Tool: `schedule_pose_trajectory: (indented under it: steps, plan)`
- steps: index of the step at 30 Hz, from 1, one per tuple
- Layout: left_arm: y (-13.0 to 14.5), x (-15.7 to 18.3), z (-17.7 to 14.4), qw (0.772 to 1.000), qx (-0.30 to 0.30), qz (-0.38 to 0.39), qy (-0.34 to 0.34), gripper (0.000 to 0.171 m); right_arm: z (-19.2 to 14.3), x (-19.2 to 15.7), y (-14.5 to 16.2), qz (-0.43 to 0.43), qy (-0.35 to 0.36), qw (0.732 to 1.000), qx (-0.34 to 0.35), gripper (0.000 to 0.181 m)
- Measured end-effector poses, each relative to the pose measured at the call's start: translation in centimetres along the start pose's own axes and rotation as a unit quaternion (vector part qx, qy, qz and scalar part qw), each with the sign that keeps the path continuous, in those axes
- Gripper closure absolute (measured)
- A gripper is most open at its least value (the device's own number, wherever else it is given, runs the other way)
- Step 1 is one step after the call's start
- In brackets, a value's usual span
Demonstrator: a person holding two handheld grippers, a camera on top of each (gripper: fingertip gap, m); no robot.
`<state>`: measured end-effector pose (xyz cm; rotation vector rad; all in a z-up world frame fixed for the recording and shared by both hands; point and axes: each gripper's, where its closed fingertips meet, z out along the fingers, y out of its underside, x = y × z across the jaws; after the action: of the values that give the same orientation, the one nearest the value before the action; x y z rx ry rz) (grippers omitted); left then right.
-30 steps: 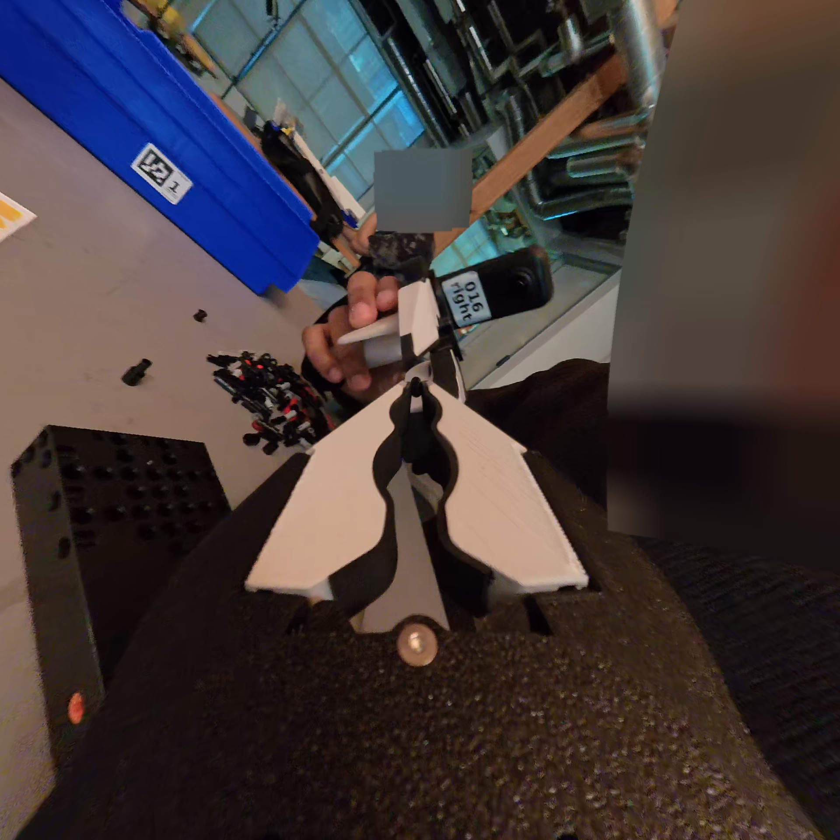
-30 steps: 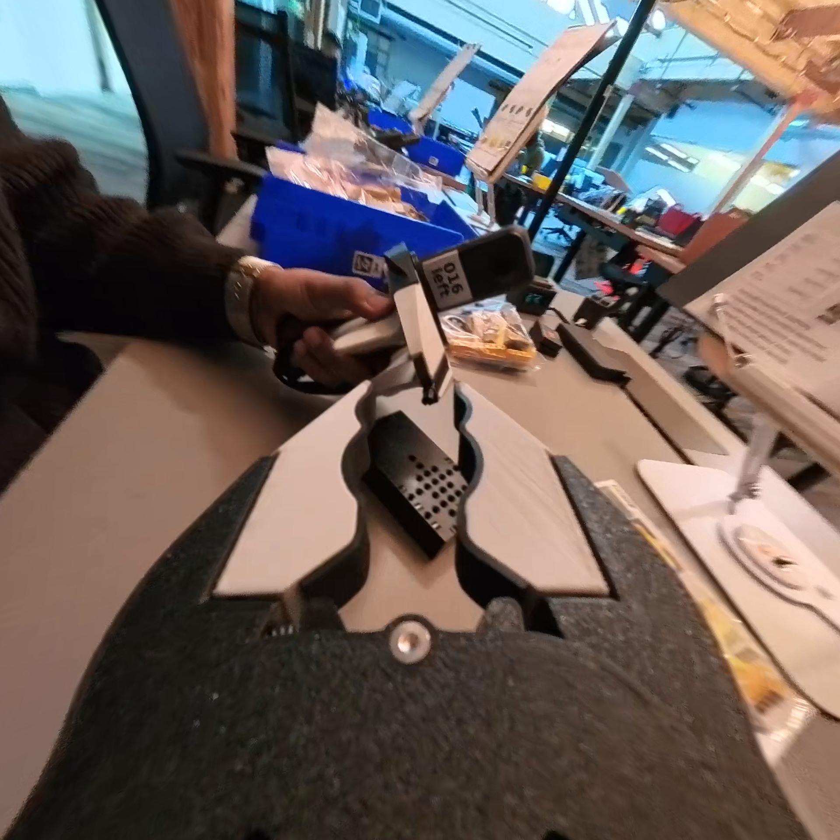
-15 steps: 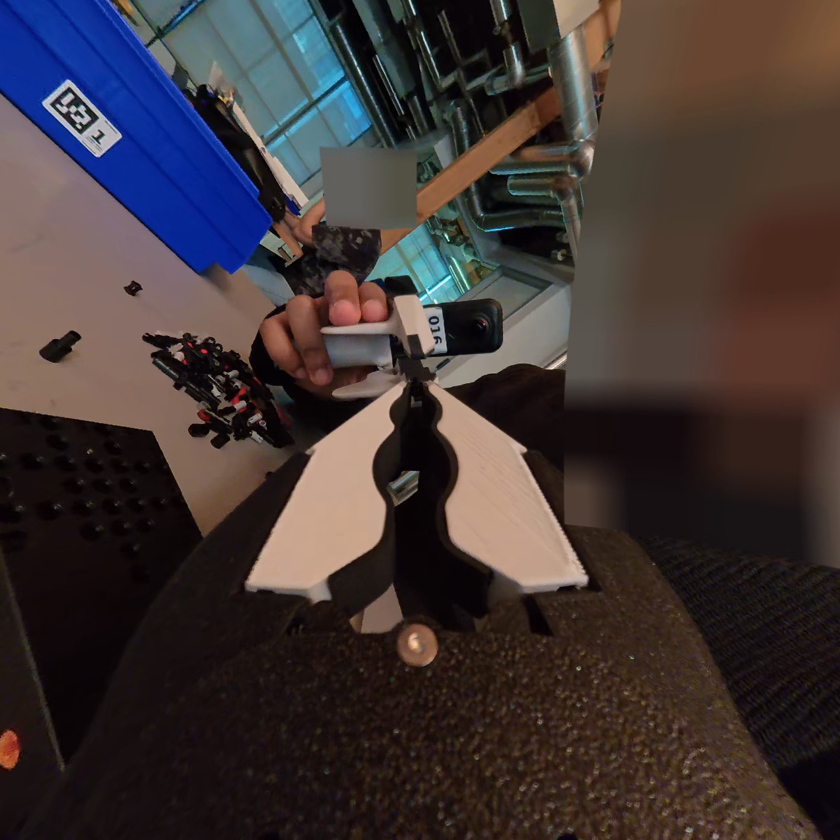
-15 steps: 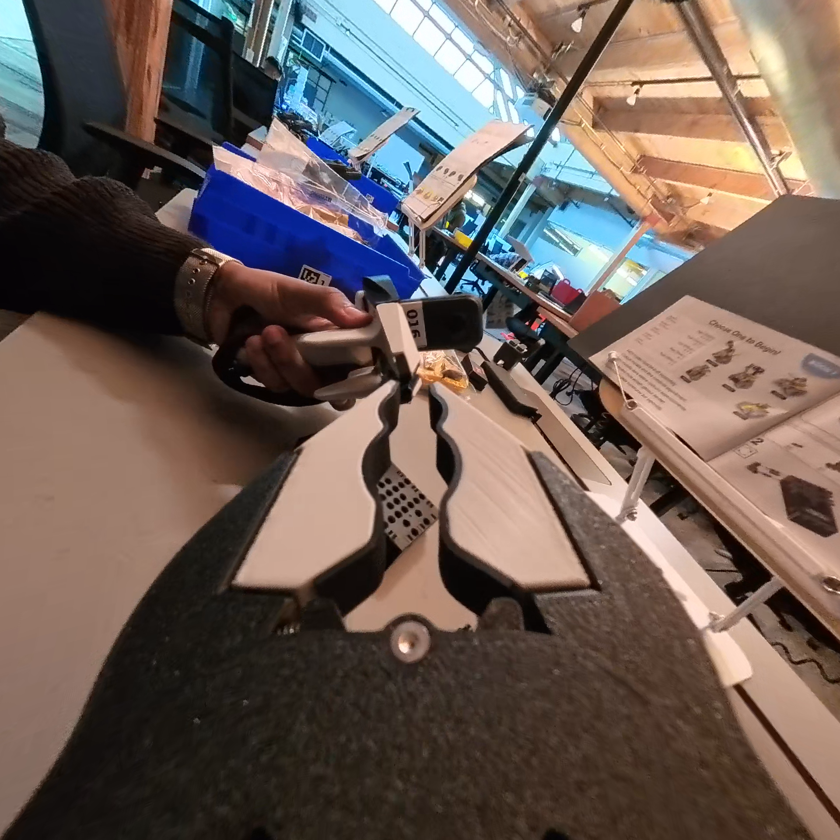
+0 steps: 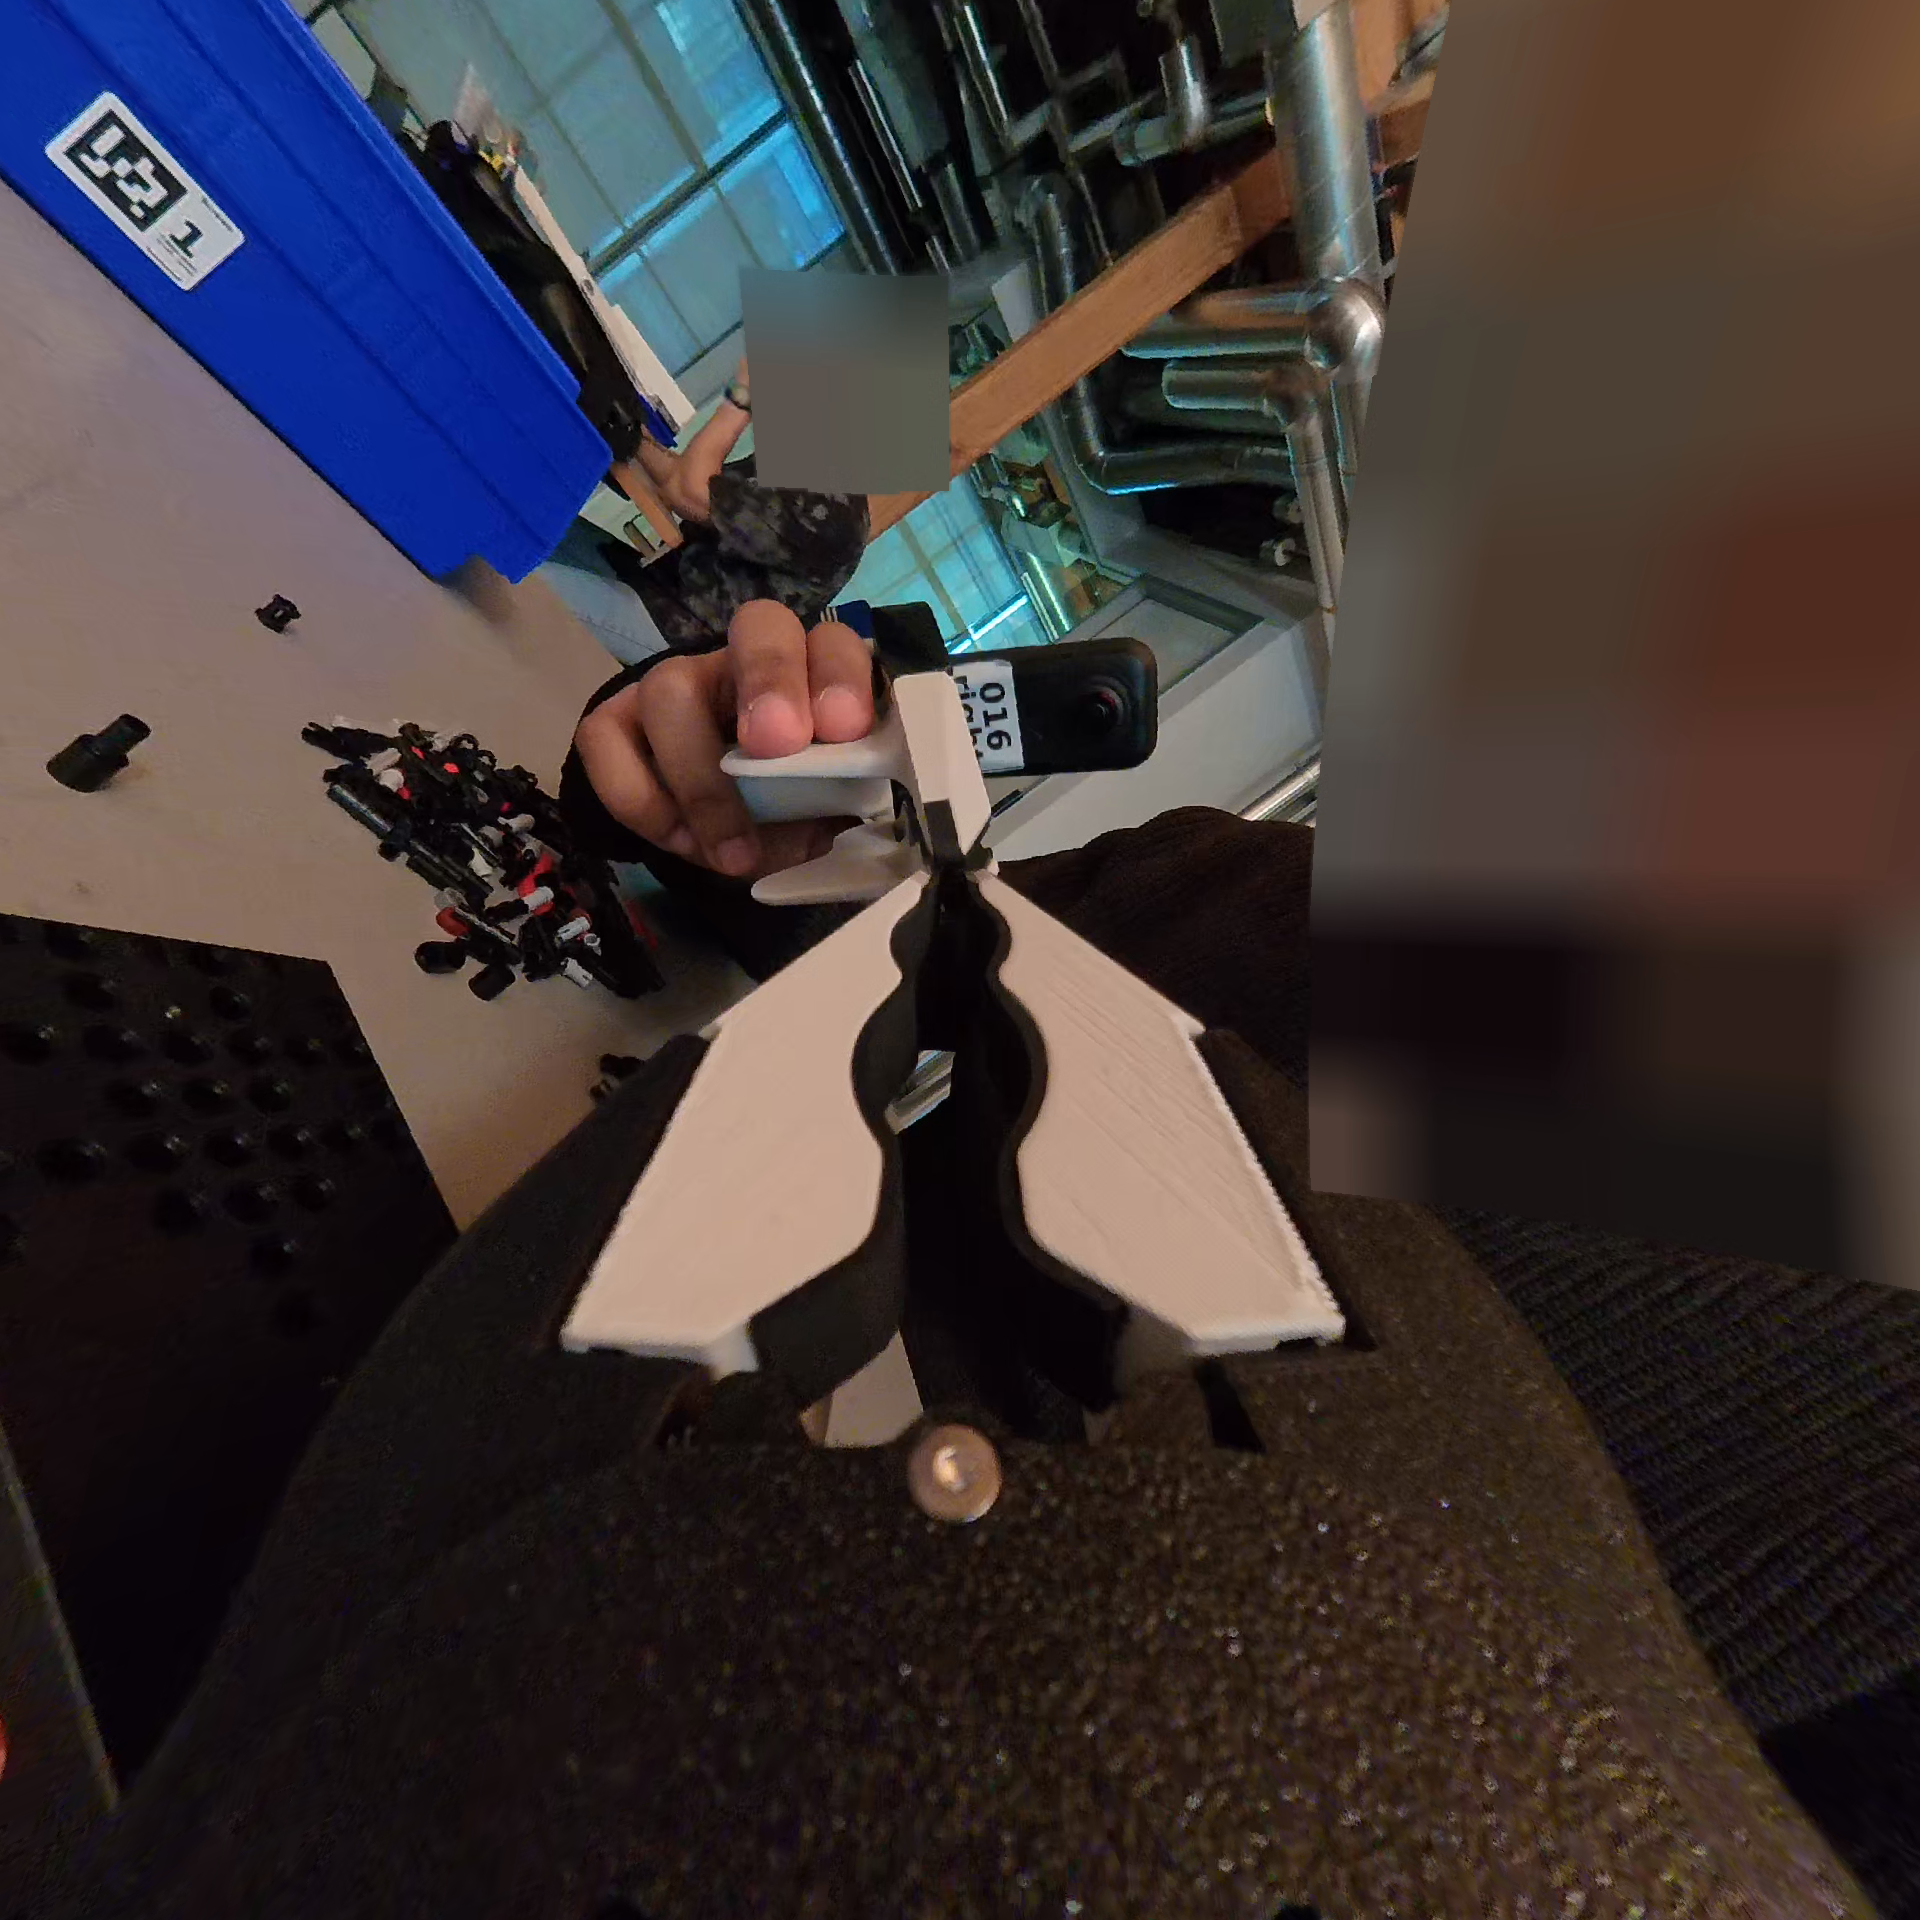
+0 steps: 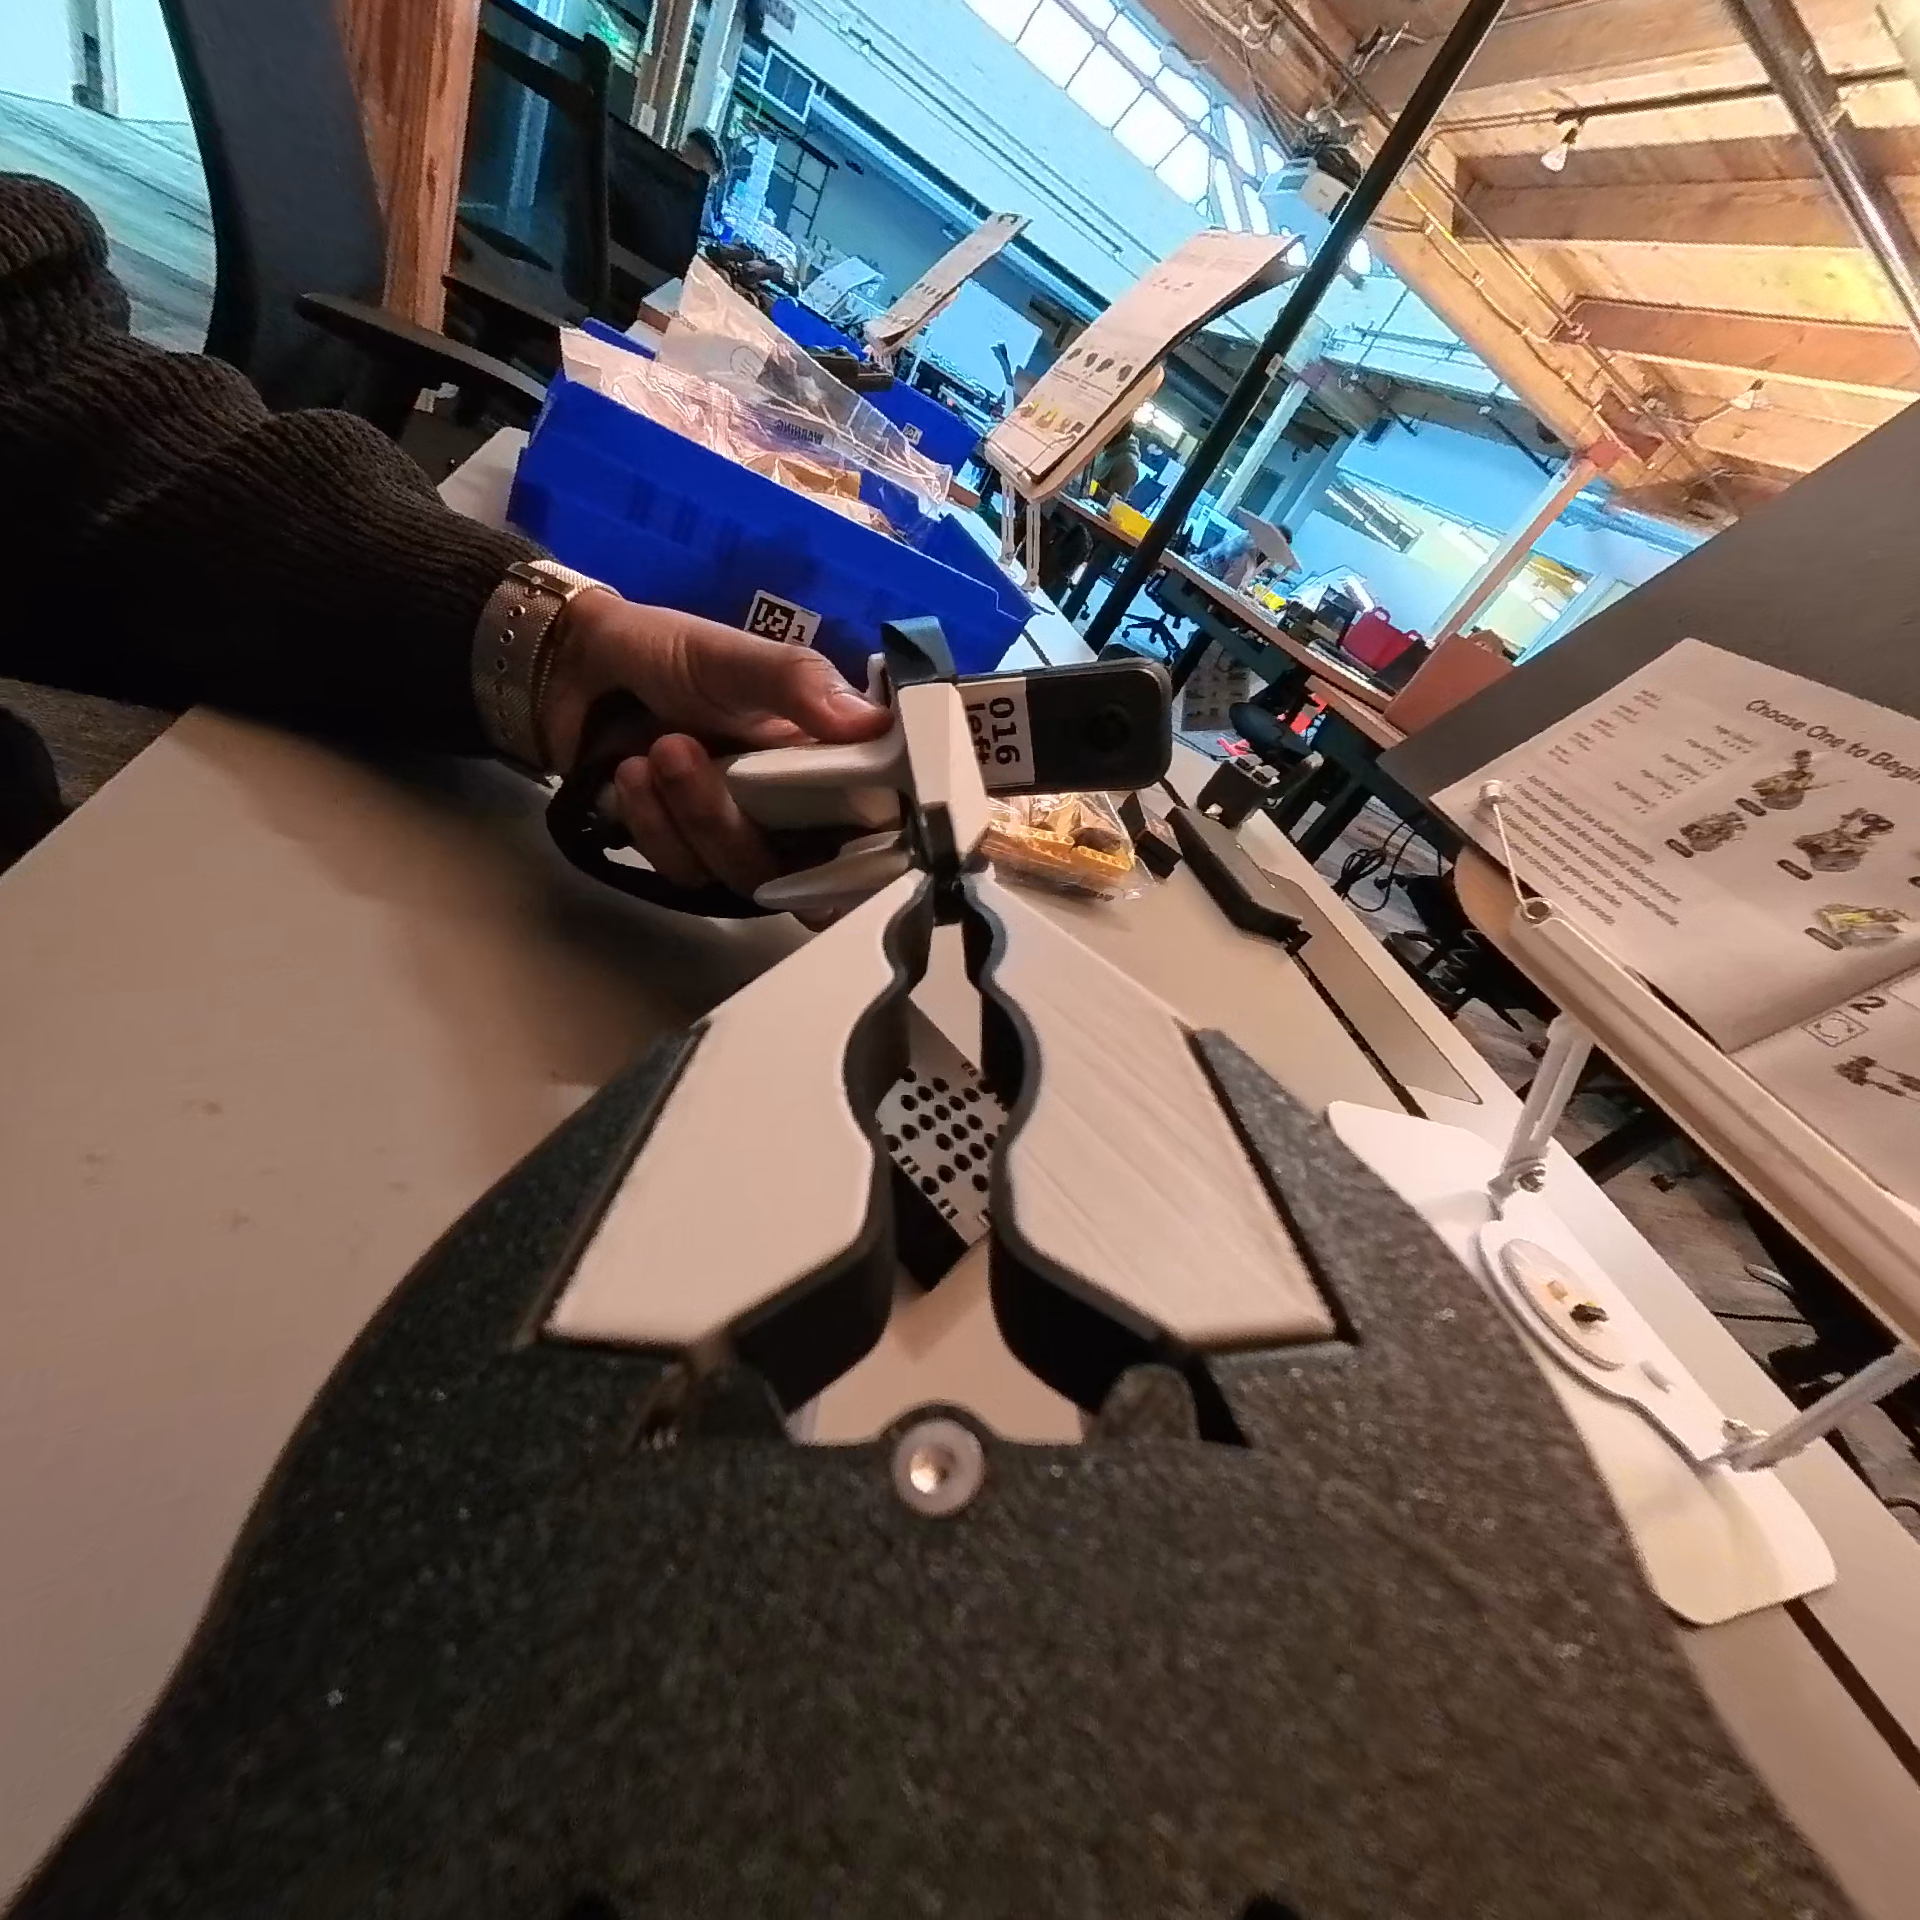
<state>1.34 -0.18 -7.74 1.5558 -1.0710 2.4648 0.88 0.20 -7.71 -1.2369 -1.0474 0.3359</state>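
My left gripper [image 5: 954, 881] and my right gripper [image 6: 941, 896] point at each other and meet tip to tip above the table. A small black part [image 6: 941, 871] sits where the tips meet, and both pairs of jaws are closed on it. It is too small to make out its shape. A hand [image 5: 686, 758] holds the right gripper and another hand [image 6: 707, 727] with a metal wristband holds the left one. A black perforated block [image 5: 156, 1143] lies on the table below the left gripper and shows between the right gripper's fingers [image 6: 940, 1132].
A pile of small black, red and white pieces [image 5: 488, 862] and two loose black pieces [image 5: 99, 748] lie on the table. A blue bin [image 6: 727, 520] holds plastic bags. An open booklet on a stand [image 6: 1714, 831] is at the right, with a bag of yellow pieces [image 6: 1060, 847] behind. The tips of both grippers are at nearly the same place. About 11 cm separates my left fingertips from the black perforated block [image 5: 156, 1143]. My right wrist view [image 6: 952, 1122] looks at it from another angle.
My right gripper's jaws have closed from open to shut at the left gripper's tips. Both grippers have tilted and shifted a little while staying tip to tip.
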Motion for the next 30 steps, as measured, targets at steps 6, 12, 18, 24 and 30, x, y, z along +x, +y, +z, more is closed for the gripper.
schedule_pose_trajectory:
  steps: [6, 12, 18, 24, 30]
  plan:
    - [0.0, -0.2, 0.1, 1.0, 0.0, 0.018, -0.01, 0.168, -0.1, 0.0, 0.1, 0.028, -0.027, 0.999, -0.03, 0.178]
    - [-1.8, -0.8, -1.5, 0.994, 0.039, 0.071, -0.075, 0.163, -0.3, 1.4, 0.3, 0.046, 0.008, 0.998, -0.046, 0.178]
    - [-2.8, -3.7, -4.0, 0.912, -0.007, 0.259, -0.319, 0.158, -0.8, 3.6, 1.8, 0.073, 0.055, 0.993, -0.08, 0.177]
    - [-5.3, -5.9, -7.0, 0.729, -0.024, 0.419, -0.54, 0.142, -1.0, 4.3, 3.0, 0.099, 0.063, 0.989, -0.093, 0.177]
    - [-5.1, -4.9, -5.7, 0.775, 0.011, 0.417, -0.475, 0.14, -0.9, 4.2, 2.9, 0.087, 0.067, 0.989, -0.096, 0.177]
